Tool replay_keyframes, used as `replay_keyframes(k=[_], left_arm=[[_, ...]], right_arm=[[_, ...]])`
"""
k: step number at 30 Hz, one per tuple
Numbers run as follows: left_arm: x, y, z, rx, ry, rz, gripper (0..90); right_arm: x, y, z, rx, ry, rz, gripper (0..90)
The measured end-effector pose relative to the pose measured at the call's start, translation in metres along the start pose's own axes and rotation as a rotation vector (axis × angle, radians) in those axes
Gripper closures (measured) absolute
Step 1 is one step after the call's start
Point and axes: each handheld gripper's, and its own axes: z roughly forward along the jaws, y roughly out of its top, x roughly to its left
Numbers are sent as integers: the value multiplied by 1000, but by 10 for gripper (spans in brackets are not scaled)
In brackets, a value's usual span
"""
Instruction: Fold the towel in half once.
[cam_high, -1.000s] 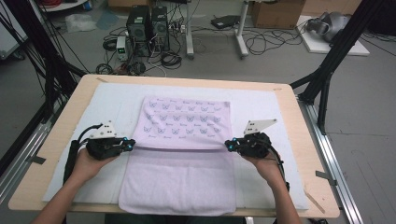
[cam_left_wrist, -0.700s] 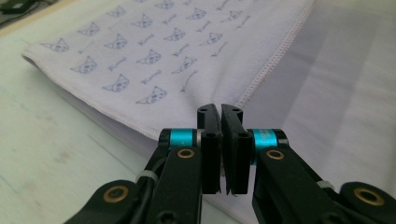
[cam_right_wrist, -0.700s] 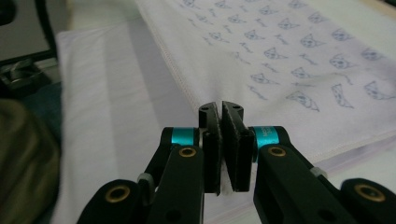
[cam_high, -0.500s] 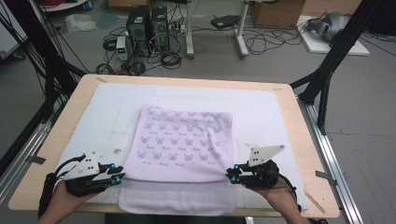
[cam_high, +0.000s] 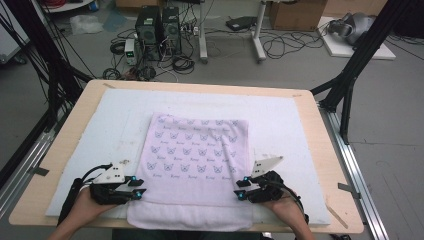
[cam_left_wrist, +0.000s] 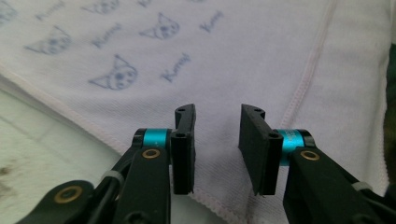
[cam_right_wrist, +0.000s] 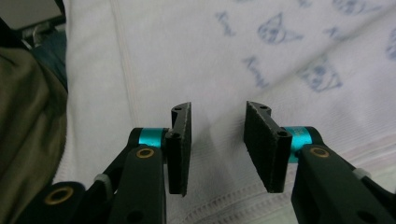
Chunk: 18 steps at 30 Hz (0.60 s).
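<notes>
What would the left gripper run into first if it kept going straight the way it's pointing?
Most likely the pink towel. The left gripper has its jaws open, nothing between them, aimed low over the printed cloth at its near corner. How far above the cloth they are is unclear.

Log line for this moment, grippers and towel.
left gripper: just opened, empty | right gripper: just opened, empty | pale-lilac cat-print towel: folded, flat on table

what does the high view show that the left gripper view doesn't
High view alone: the whole wooden table, the white mat under the towel, both hands, the right claw, and the computers and cables on the floor beyond.

Left gripper view alone: the left claw close up, jaws apart with nothing between them, and the towel's stitched hem beside the printed cat faces.

Both: the pale pink cat-print towel, with the left claw at its near left edge. That claw's jaws have just been opening.
</notes>
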Motion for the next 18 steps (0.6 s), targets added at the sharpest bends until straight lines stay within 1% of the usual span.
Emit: replay_keyframes(k=[1, 2, 3, 5, 6, 8, 11, 15, 17, 18], left_arm=[[-1, -1, 2, 1, 0, 7, 689], [-2, -2, 2, -10, 3, 10, 710], [-1, -2, 3, -14, -6, 8, 763], [-2, -1, 3, -12, -5, 11, 839], [-2, 0, 4, -13, -1, 9, 860], [-3, 1, 3, -11, 6, 11, 873], [-4, 2, -1, -19, 17, 12, 879], [-6, 9, -17, -68, 37, 10, 879], [-9, 14, -26, -92, 42, 15, 880], [-12, 17, -30, -105, 39, 16, 880]], right_arm=[[1, -1, 3, 10, 3, -2, 649], [2, -3, 3, -2, -4, -6, 694], [2, -3, 4, -3, -3, -6, 730], [0, -3, 4, 0, 11, 1, 819], [-1, -2, 4, 0, 11, 3, 854], [-1, -1, 3, 3, 17, 15, 866], [0, 1, -1, -5, 9, 4, 868], [3, 8, -17, -54, -10, -13, 870], [4, 12, -25, -91, -16, -18, 870], [6, 14, -30, -96, -16, -23, 870]])
